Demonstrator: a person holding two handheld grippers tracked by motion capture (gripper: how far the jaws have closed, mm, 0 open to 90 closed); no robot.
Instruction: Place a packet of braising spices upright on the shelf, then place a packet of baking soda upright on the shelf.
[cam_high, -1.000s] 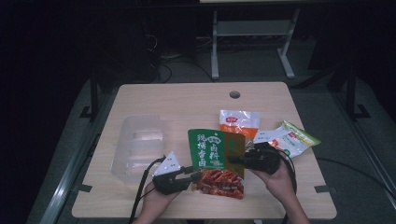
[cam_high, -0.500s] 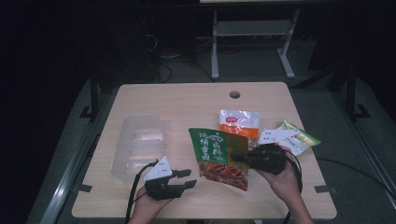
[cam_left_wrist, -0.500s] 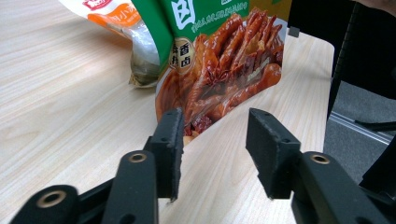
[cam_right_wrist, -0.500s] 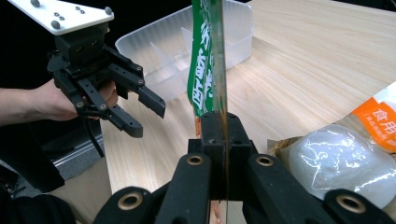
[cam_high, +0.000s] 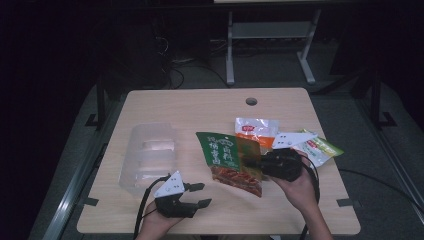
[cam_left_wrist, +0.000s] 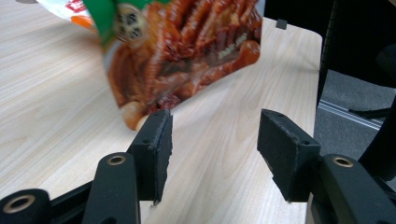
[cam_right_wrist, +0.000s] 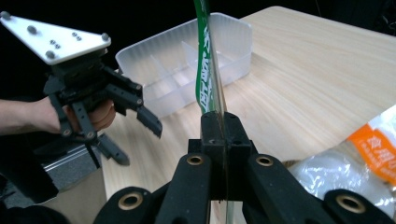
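Clamping the green snack pouch edge-on, right gripper lifts it; left gripper, jaws apart at 7 o'clock, probably regrasps next.

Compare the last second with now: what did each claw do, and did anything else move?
The left claw let go of the green-and-red snack pouch and pulled back toward the table's near edge, jaws open. The right claw stayed clamped on the pouch. The clear plastic divided tray and the other packets kept their places.
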